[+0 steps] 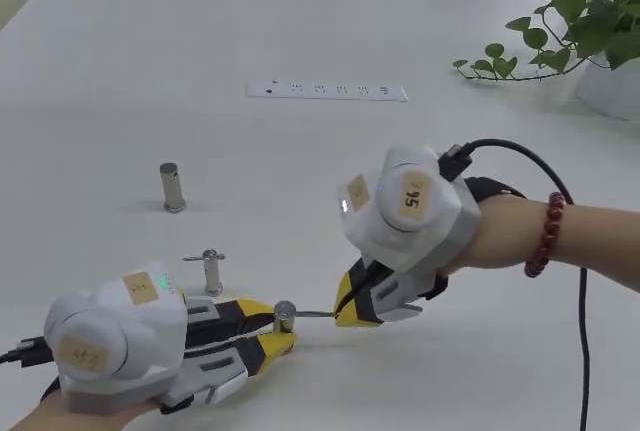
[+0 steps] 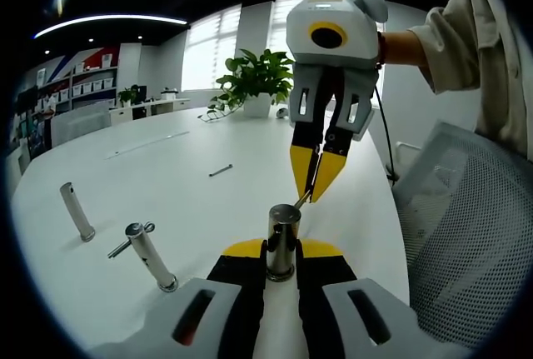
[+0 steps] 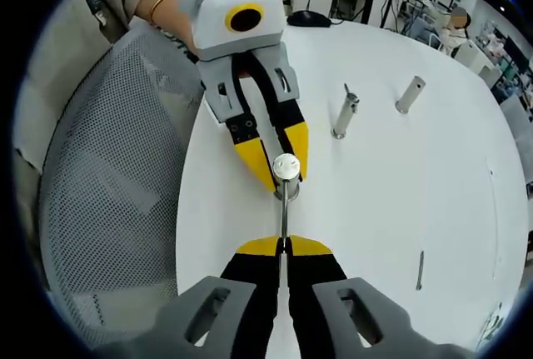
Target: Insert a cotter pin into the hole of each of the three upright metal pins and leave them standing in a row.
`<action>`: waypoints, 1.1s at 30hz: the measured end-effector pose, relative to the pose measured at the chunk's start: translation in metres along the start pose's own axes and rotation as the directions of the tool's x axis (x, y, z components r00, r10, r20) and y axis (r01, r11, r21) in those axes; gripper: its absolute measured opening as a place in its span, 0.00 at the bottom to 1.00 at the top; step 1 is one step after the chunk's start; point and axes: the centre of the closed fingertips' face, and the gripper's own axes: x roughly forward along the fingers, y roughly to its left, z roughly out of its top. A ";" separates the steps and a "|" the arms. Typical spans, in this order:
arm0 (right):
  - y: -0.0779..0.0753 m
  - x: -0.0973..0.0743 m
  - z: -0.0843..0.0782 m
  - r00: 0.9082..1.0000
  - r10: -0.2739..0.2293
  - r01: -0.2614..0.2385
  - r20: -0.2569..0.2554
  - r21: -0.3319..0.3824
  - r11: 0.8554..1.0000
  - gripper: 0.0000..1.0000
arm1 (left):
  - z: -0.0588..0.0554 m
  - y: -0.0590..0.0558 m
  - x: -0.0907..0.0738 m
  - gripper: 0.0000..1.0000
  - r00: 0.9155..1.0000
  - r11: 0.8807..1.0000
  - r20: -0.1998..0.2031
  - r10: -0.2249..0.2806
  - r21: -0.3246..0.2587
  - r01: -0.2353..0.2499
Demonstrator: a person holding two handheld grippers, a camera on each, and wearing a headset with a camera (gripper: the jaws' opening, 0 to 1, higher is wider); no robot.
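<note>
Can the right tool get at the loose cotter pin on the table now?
Probably not yet: the right tool is shut on a second cotter pin at the metal pin. Otherwise the loose cotter pin lies on bare table, nothing blocking it.

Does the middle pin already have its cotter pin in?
In: a cotter pin crosses the top of the middle pin, which stands upright.

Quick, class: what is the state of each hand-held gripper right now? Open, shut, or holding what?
Left hand-held gripper: shut on the upright metal pin.
Right hand-held gripper: shut on a cotter pin.
</note>
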 end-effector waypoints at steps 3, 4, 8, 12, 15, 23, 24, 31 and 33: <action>-0.001 0.000 0.000 1.000 0.000 0.000 -0.004 0.001 1.000 0.03 | 0.000 0.000 0.000 0.12 1.000 1.000 -0.001 -0.002 0.008 0.002; -0.001 -0.001 0.000 1.000 0.000 0.000 -0.006 0.000 1.000 0.03 | 0.000 0.001 0.000 0.12 1.000 1.000 -0.001 -0.001 0.011 0.001; -0.001 -0.001 0.000 1.000 0.008 -0.009 -0.026 -0.003 1.000 0.03 | 0.000 0.001 0.000 0.12 1.000 1.000 -0.002 -0.002 0.007 0.002; -0.002 -0.001 0.000 0.999 0.009 -0.009 -0.048 -0.012 1.000 0.03 | -0.001 0.001 0.001 0.12 1.000 1.000 -0.003 -0.006 0.007 0.006; -0.002 -0.002 0.000 0.998 0.013 -0.014 -0.058 -0.012 1.000 0.03 | -0.001 0.001 0.001 0.11 1.000 1.000 -0.003 -0.006 0.008 0.006; -0.002 -0.003 0.000 0.997 0.021 -0.020 -0.070 0.014 1.000 0.03 | -0.001 0.001 0.002 0.11 1.000 1.000 0.000 -0.006 0.013 0.006; -0.002 -0.003 -0.001 0.997 0.020 -0.019 -0.072 0.013 1.000 0.03 | -0.001 0.001 0.002 0.11 1.000 1.000 0.000 -0.006 0.017 0.006; -0.002 -0.004 0.005 0.997 0.025 -0.024 -0.076 0.015 1.000 0.03 | -0.001 0.001 0.004 0.11 1.000 1.000 0.001 -0.006 0.018 0.006; -0.002 -0.003 0.006 0.997 0.027 -0.026 -0.077 0.017 1.000 0.03 | -0.001 0.000 0.004 0.11 1.000 1.000 0.002 -0.007 0.017 0.007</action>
